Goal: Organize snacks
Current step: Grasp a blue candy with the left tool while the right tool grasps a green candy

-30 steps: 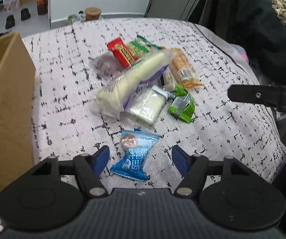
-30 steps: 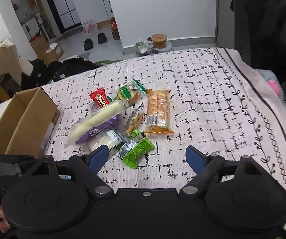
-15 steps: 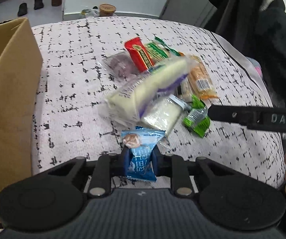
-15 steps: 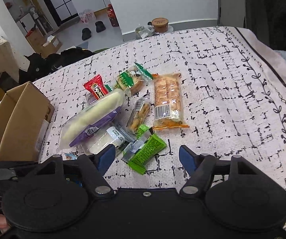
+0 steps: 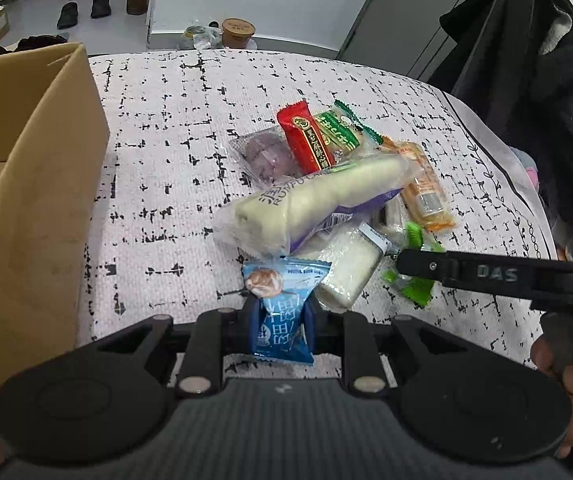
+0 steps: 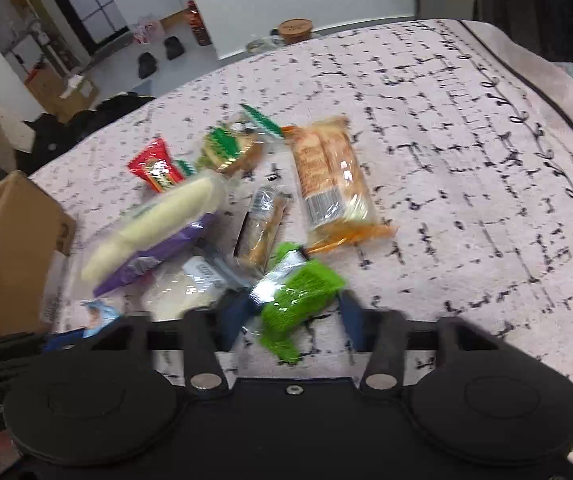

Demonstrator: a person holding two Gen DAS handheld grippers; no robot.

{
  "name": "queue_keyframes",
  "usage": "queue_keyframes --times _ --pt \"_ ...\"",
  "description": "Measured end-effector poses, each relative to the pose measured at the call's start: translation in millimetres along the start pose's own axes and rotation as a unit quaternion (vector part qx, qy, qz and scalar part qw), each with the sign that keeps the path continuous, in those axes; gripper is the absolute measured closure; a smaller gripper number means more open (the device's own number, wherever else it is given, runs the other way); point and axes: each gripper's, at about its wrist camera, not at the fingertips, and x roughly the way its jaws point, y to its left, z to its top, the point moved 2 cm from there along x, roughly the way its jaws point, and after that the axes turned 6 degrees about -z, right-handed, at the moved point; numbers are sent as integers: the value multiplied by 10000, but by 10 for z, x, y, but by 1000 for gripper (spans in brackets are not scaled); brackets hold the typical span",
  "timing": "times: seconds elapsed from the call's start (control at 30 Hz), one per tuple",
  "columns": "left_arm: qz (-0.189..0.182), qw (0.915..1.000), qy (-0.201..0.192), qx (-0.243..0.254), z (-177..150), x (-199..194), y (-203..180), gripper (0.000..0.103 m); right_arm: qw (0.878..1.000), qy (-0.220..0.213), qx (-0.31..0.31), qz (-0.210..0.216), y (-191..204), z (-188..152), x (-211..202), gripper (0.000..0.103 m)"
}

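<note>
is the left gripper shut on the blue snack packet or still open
Shut on it: the left gripper pinches the blue snack packet from both sides.

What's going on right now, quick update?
Left gripper shut on blue snack packet. Right gripper closing around green packet. Nothing blocking the cardboard box.

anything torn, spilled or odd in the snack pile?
Nothing torn or spilled. The snacks just lie heaped: the long white roll pack rests across other packets. Left claw is shut on the blue packet; right claw is closing around the green packet.
</note>
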Motion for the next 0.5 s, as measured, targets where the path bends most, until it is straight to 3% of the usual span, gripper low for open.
queue_keyframes --times 0.1,0.5 --pt "-41 10000 -53 9 0 -42 -14 82 9999 14 66 94 -23 4 -47 77" --pt "-162 9977 -437 492 -14 -404 -191 82 9990 -299 -111 320 153 -88 -502 78"
